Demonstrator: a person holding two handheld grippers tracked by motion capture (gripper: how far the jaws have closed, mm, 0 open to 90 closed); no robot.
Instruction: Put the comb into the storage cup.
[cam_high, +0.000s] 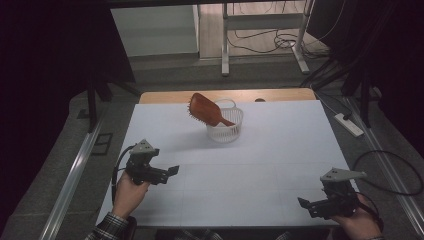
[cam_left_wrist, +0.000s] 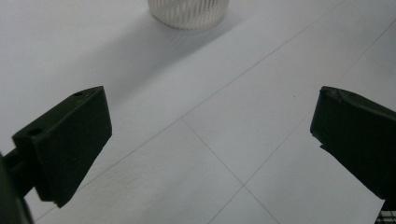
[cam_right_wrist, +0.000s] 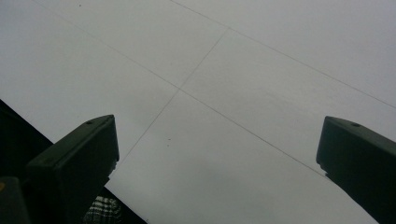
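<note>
From the high view I see a white, faintly gridded tabletop (cam_high: 260, 150) with a small white ribbed plastic basket (cam_high: 226, 126) standing toward its far middle. A reddish-brown wooden paddle hairbrush (cam_high: 205, 111) sits in that basket, handle down inside and the broad head leaning up and out over the left rim, bristles facing down-left. My left gripper (cam_high: 172, 170) is held in a hand at the near left, low over the tabletop, pointing right and slightly toward the basket but well apart from it; its jaws look spread. My right gripper (cam_high: 303, 202) is held at the near right corner, pointing left, also well away from the basket, and nothing is between its jaws.

In the left gripper view the left gripper (cam_left_wrist: 210, 135) has its two black jaws wide apart with only bare tabletop (cam_left_wrist: 210, 154) between them. The base of the ribbed basket (cam_left_wrist: 189, 11) sits at the top edge, ahead and a little to the left, throwing a soft shadow toward me.

In the right gripper view the right gripper (cam_right_wrist: 217, 158) likewise has its jaws wide apart and holds nothing, above the tabletop (cam_right_wrist: 243, 93). At the lower left the tabletop edge runs diagonally against darkness, and what I take to be a bit of checked sleeve (cam_right_wrist: 102, 211) shows there, though it is dim.
</note>
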